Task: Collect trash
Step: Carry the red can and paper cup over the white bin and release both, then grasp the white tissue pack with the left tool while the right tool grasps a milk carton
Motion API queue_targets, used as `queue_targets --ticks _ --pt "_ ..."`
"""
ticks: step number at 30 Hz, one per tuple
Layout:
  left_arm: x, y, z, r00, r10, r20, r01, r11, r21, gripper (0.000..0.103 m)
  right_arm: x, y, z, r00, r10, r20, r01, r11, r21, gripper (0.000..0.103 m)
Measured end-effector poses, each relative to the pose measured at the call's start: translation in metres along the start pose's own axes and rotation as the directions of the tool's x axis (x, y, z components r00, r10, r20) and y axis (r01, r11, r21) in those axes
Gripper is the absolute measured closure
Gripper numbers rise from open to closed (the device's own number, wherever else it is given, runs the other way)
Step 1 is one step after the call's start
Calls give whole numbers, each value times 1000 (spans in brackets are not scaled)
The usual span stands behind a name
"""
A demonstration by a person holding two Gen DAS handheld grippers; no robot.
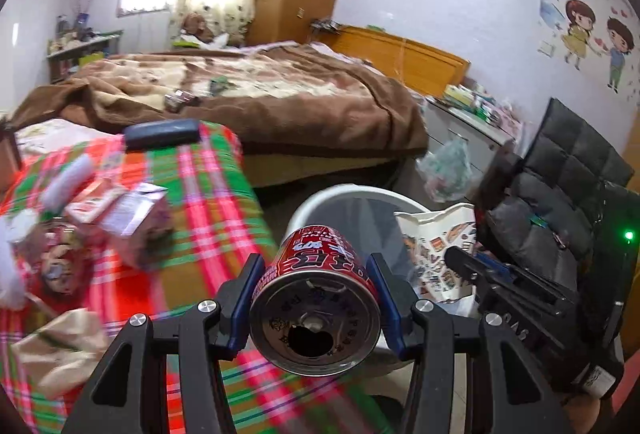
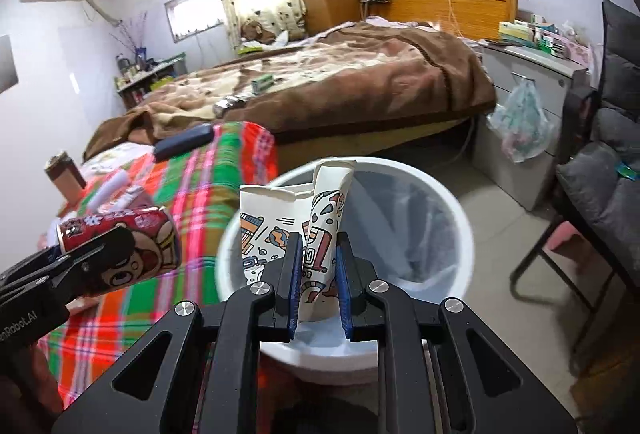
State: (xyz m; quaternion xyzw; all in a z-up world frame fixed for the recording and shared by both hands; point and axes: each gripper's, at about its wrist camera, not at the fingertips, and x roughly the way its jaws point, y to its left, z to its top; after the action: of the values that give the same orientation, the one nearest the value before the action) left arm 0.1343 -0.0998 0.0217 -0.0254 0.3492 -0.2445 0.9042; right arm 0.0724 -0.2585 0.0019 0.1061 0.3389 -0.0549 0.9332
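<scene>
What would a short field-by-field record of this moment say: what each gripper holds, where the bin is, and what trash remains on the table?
left gripper: shut on the red metal drink can, opened end toward the camera
right gripper: shut on the crushed white printed paper cup, held above the bin's opening
bin: round white plastic bin with a clear liner, on the floor beside the table
table: plaid red-and-green tablecloth
trash left: small cartons and wrappers, blurred
</scene>
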Motion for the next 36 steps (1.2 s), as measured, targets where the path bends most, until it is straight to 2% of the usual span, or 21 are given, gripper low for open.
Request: queue_targets --ticks 7,12,14,15,16,19,20,22,23,25,36 --pt "41 -26 1 998 -43 -56 44 999 28 50 14 -24 2 998 -50 -39 50 999 -1 87" --pt "59 -33 1 997 -9 -79 13 999 38 50 22 -26 1 997 -54 -55 52 998 -30 86" --pt "60 -33 1 998 -8 -68 11 999 42 45 26 -27 1 995 -63 -76 60 997 -42 86" --pt "59 -33 2 998 -5 -65 8 999 47 37 27 -28 1 994 -66 -83 63 997 -43 86" --pt "58 -33 2 998 -1 -57 4 999 52 33 28 -31 2 994 -66 -86 63 997 -41 86" --pt "53 -32 3 999 -9 -48 12 999 48 33 25 -35 0 995 -48 -87 46 999 -27 84" --pt "51 -32 4 999 -1 -43 3 999 48 33 24 -34 0 995 -45 -90 43 999 -26 81" --pt "46 -31 4 999 17 -30 -16 998 59 31 23 -35 0 995 -45 -87 43 999 -26 64" --pt "42 -30 4 1000 14 -26 -13 999 53 31 21 -35 -1 996 -40 -83 38 999 -26 63" --pt "36 -25 3 1000 7 -23 -6 999 39 31 17 -34 -2 996 -41 -73 40 999 -23 63" --pt "-6 0 -4 995 90 29 -91 996 13 31 0 -20 -1 1000 17 -20 -16 1000 13 63"
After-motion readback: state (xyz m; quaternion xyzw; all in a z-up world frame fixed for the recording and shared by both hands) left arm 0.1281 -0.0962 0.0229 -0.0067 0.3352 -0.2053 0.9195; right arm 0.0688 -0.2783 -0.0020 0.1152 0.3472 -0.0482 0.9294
